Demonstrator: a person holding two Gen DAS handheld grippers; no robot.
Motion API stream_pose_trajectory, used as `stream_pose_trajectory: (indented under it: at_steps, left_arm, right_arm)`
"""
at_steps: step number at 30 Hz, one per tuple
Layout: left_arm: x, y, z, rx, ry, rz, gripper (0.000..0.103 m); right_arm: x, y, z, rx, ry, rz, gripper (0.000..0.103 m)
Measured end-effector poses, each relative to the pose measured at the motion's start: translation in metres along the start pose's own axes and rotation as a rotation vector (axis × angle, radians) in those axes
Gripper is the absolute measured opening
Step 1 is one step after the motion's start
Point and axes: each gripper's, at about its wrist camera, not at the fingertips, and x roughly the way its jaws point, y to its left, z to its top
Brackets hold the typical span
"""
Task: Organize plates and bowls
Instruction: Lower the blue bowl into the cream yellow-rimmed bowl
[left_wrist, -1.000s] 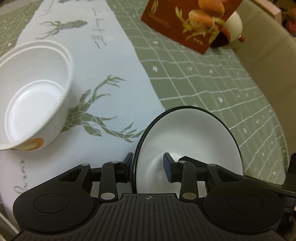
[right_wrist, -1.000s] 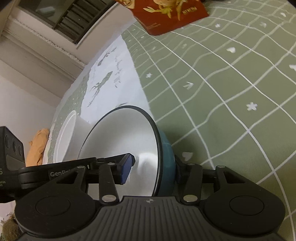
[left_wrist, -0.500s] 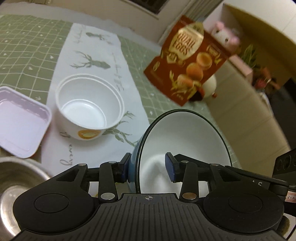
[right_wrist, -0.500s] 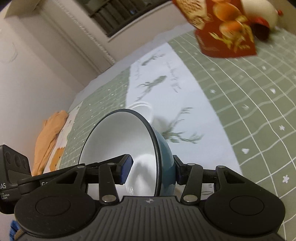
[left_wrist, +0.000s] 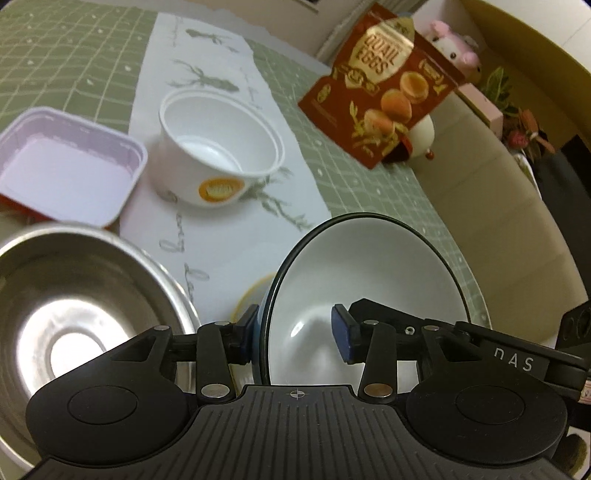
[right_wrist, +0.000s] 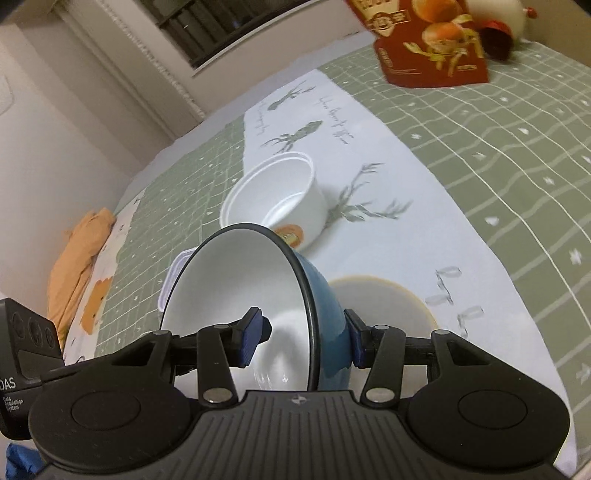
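Since the earlier frame, both grippers have been carried back toward the steel bowl (left_wrist: 70, 314). Left gripper (left_wrist: 295, 332) jaws are opening, pads off the blue bowl (left_wrist: 362, 288) rim; right gripper (right_wrist: 306, 339) is clamped on it. Open runner (left_wrist: 229, 236) is seen at 12 o'clock before the white cup (left_wrist: 218, 155).

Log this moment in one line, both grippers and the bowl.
left gripper: jaws opening, blue bowl rim between | right gripper: shut on blue bowl | blue bowl: tilted

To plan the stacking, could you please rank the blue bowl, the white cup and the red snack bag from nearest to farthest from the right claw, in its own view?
1. Blue bowl: between the right claw's fingers.
2. White cup: ahead, on the runner.
3. Red snack bag: far end, upper right.
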Motion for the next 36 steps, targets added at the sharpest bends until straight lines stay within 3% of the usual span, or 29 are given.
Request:
stream_pose_trajectory:
  at_steps: [18, 36]
  left_arm:
    - [0.033, 0.005, -0.009, 0.049, 0.113, 0.025, 0.043]
    - [0.025, 0.01, 0.0, 0.045, 0.103, 0.018, 0.04]
  right_arm:
    - [0.019, -0.037, -0.023, 0.132, 0.029, -0.037, 0.049]
    - [0.024, -0.041, -0.028, 0.107, 0.026, -0.08, 0.049]
